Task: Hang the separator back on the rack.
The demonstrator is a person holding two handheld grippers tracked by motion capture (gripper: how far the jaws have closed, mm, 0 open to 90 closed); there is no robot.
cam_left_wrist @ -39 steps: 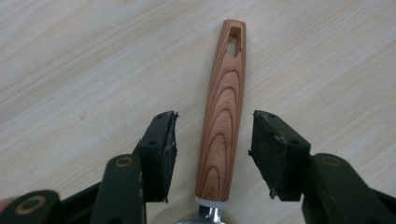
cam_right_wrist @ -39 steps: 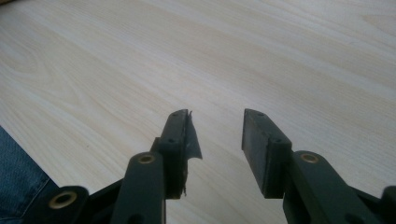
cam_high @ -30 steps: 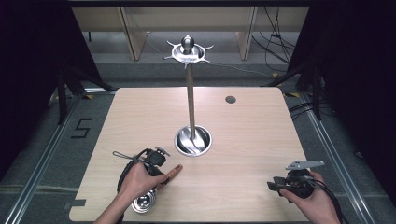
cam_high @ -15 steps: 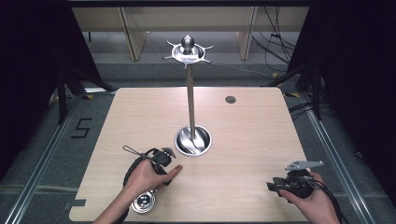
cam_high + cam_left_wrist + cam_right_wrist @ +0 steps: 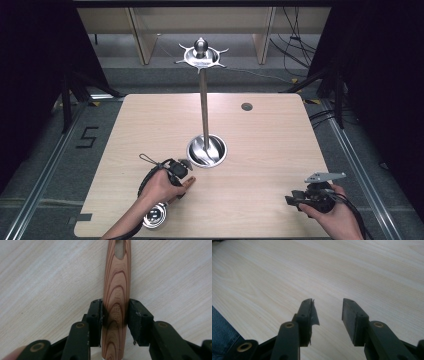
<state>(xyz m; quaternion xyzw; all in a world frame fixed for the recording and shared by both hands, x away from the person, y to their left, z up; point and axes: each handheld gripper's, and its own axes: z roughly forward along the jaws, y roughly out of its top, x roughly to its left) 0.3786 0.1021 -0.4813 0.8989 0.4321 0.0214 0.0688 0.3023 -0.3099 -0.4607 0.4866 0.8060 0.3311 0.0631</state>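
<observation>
Closing left tool (image 5: 115,315) around wooden handle (image 5: 117,290), pads touching it

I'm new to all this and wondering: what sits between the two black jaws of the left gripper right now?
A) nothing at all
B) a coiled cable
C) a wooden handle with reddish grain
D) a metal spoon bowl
C: in the left gripper view, the left gripper has a wooden handle with reddish grain lying on the table between its pads, which flank it closely.
</observation>
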